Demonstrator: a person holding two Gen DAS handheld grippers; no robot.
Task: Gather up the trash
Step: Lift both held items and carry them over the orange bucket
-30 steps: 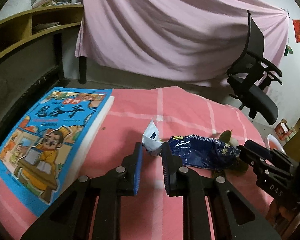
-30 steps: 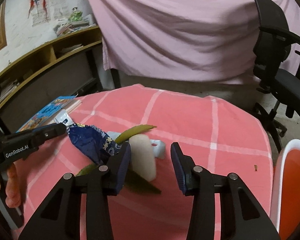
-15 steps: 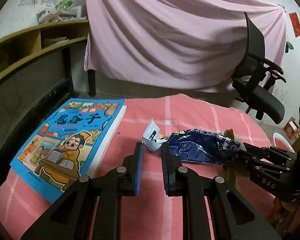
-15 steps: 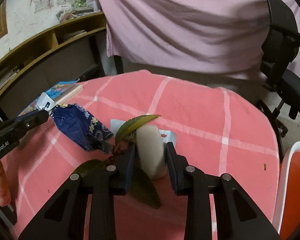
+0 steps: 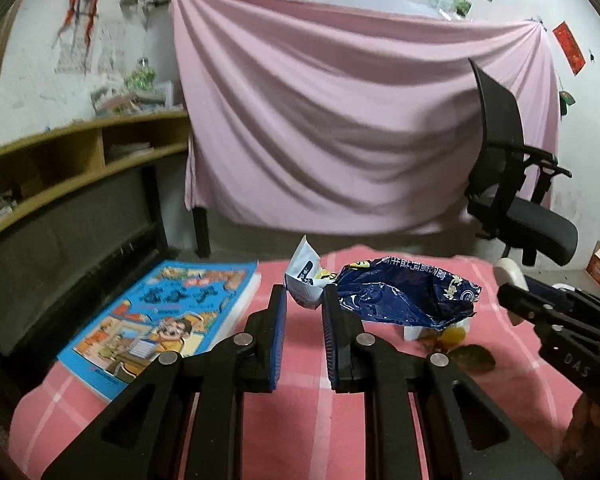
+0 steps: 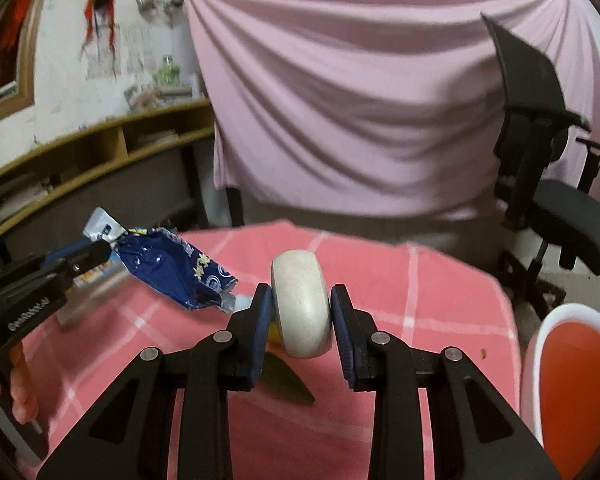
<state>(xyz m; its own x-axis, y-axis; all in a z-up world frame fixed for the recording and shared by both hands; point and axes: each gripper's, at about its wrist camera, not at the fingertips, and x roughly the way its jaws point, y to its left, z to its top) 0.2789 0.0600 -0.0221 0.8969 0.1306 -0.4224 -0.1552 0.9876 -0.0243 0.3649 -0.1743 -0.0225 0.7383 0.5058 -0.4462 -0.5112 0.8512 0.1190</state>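
A crumpled dark blue snack wrapper (image 5: 404, 300) with a white torn end hangs above the pink checked tablecloth (image 5: 292, 420). My left gripper (image 5: 304, 300) is shut on that white end. The right wrist view shows the same wrapper (image 6: 168, 272) held by the left gripper (image 6: 100, 250) at the left. My right gripper (image 6: 302, 300) is shut on a cream-white rounded object (image 6: 302, 320), lifted clear of the table. The left wrist view has that right gripper (image 5: 510, 302) at the right edge. Green leaves (image 6: 288, 380) and a small white scrap (image 6: 238, 302) lie on the cloth below.
A blue picture book (image 5: 160, 320) lies on the table's left side. A white bin with an orange inside (image 6: 572, 368) stands beside the table at the right. Behind are a black office chair (image 6: 548, 184), a hanging pink sheet and wooden shelves (image 5: 60, 168).
The right gripper closed on the cream-white object and raised it off the leaves. The left gripper lifted the blue wrapper off the cloth. Both views have tilted upward.
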